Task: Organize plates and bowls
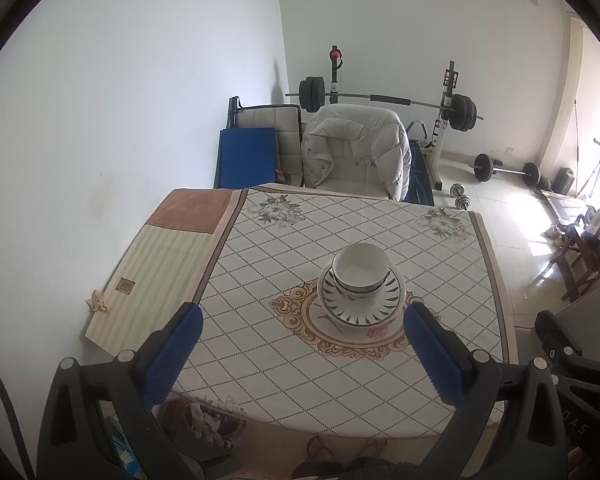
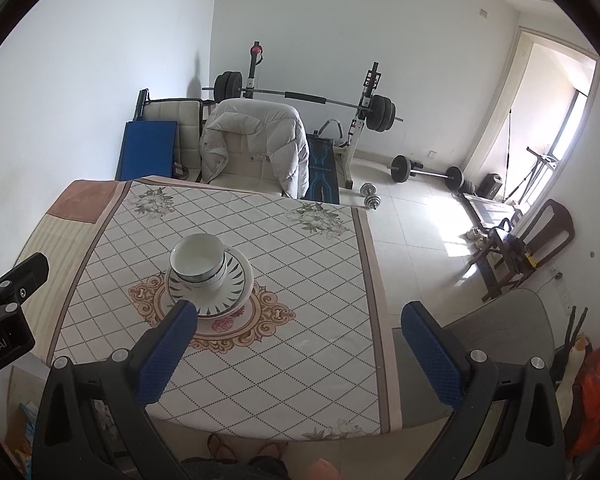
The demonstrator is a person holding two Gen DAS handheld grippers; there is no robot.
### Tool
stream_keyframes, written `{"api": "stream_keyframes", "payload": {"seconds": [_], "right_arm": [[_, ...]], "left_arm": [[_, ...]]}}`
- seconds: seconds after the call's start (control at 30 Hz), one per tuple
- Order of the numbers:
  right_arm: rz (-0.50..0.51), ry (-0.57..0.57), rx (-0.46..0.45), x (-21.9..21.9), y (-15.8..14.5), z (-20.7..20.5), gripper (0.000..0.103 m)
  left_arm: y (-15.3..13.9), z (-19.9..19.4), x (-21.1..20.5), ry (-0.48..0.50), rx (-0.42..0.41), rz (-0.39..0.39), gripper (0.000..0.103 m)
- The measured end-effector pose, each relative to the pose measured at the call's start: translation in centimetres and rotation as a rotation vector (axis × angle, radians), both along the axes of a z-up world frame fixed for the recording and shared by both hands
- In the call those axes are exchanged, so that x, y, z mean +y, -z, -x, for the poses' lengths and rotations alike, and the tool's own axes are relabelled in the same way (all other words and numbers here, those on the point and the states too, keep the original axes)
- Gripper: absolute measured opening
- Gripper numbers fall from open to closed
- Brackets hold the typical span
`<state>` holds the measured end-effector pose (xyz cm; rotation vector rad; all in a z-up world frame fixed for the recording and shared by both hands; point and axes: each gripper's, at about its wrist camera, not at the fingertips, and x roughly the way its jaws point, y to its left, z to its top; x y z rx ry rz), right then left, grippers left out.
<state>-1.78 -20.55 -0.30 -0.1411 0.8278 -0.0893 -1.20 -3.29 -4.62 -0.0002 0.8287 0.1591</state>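
I see white ceramic bowls (image 1: 360, 270) nested on a white plate with dark leaf-stroke rim (image 1: 362, 312), sitting on the tablecloth's beige medallion (image 1: 300, 322). Left gripper (image 1: 302, 318) and right gripper (image 2: 300, 316) both spread wide, empty, short of the medallion stack.

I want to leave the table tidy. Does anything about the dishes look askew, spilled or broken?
Nothing stands out. The bowls sit nested and upright on the stacked plates at the middle of the table, with no spill or chip showing. Both grippers are open and empty.
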Motion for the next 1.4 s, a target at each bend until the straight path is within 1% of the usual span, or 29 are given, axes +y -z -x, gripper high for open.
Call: {"api": "stream_keyframes", "payload": {"seconds": [0.27, 0.43, 0.67, 1.03, 1.4], "right_arm": [[-0.025, 0.006, 0.028, 0.2, 1.0, 0.1, 0.103], [-0.049, 0.019, 0.031, -0.1, 0.9, 0.2, 0.103], [-0.068, 0.017, 0.042, -0.2, 0.8, 0.9, 0.103], [-0.077, 0.038, 0.041, -0.6, 0.8, 1.6, 0.103], [-0.085, 0.048, 0.036, -0.9, 0.5, 2.0, 0.103]], "left_arm": [[0.4, 0.1, 1.0, -0.018, 0.018, 0.003, 0.103], [0.3, 0.3, 1.2, -0.02, 0.018, 0.015, 0.103], [0.3, 0.7, 0.9, 0.0, 0.028, 0.022, 0.103], [0.1, 1.1, 0.1, 0.02, 0.023, 0.016, 0.103], [-0.1, 1.0, 0.1, 0.019, 0.018, 0.018, 0.103]]}}
